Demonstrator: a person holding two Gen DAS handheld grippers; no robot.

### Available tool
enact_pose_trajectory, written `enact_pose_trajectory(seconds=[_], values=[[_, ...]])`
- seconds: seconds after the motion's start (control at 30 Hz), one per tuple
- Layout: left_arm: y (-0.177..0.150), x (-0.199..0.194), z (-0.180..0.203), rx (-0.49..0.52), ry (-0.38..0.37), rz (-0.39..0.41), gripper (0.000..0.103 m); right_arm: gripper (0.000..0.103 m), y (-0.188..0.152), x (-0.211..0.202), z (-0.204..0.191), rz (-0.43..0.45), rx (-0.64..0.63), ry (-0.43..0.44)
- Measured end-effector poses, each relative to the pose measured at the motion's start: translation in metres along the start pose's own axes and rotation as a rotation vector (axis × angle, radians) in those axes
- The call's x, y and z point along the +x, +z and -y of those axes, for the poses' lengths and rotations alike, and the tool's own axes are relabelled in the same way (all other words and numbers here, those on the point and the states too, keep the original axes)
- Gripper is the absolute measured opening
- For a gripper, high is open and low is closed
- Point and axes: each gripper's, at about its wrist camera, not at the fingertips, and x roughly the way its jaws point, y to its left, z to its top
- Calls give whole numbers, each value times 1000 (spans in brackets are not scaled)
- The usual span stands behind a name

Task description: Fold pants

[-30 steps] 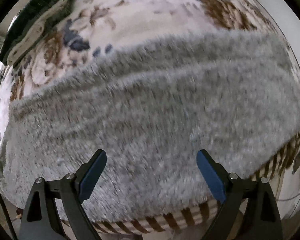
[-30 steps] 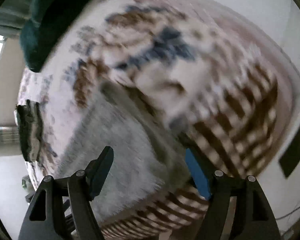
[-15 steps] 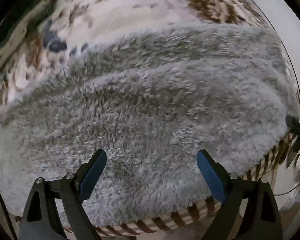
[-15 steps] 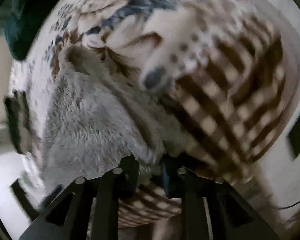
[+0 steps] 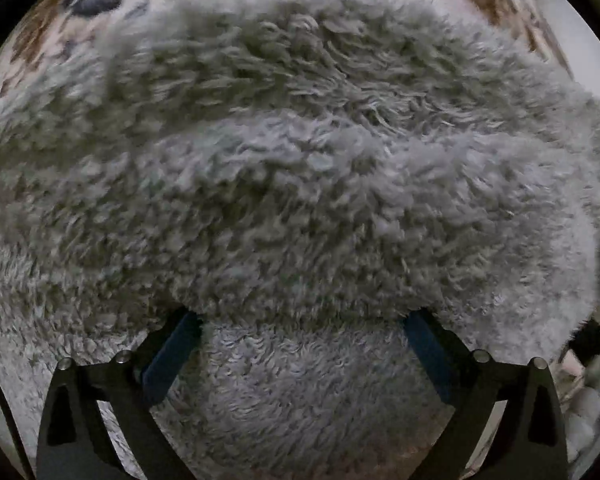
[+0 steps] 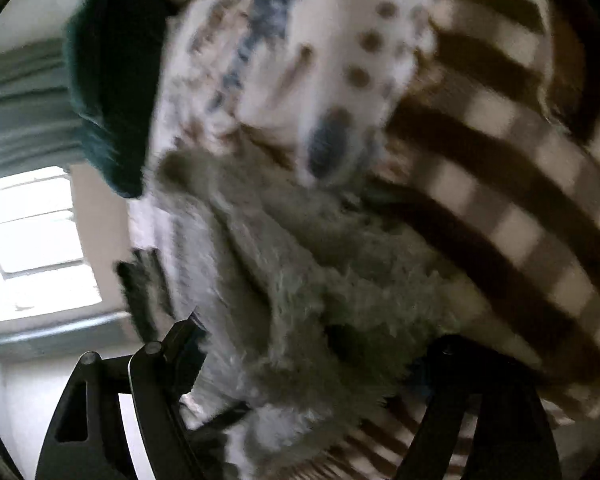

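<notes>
We see the fluffy grey fleece pants (image 5: 300, 200) bunched between the left tongs (image 5: 300, 320), whose jaws are opening wide; the right tongs (image 6: 312, 344) are opening too, grey fluff between them; the flowery bedspread (image 6: 340, 40) lies beyond.

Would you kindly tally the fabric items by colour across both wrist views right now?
Grey: 1, the fluffy pants
Dark green: 1, a folded cloth at the bed's far side
Floral and brown-striped: 1, the bedspread underneath
Dark patterned: 1, a blurred folded item, kind unclear
Total: 4
</notes>
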Motion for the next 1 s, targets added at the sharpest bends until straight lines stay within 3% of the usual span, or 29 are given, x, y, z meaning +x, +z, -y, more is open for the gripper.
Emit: enact_pose_trajectory(seconds=[0.07,0.23,0.37,0.4,0.43,0.47,0.57,0.73,0.87,1.0], values=[[7,3,6,-6,29,-17,103,79,-4,1,-5,10,-2,115],[24,1,11,-44,46,-67,103,80,-2,34,-2,-42,-17,47],[23,-27,7,-68,23,20,103,77,-1,56,-5,-17,-38,46],[21,-35,6,-63,41,46,103,72,-1,55,-9,0,-61,37],[17,-43,6,-58,56,70,103,52,-2,49,-15,13,-95,9],[14,-49,6,-57,62,83,103,26,-5,49,-22,23,-134,-42],[5,-69,-7,-81,87,115,103,17,-2,33,-22,88,-100,-32],[1,-98,-44,-151,127,157,103,17,-7,23,-34,124,-99,-18],[-6,-115,-79,-195,160,193,103,17,-33,20,-109,156,-319,-86],[-24,-127,-132,-215,170,218,103,17,-84,30,-185,172,-524,-134]])
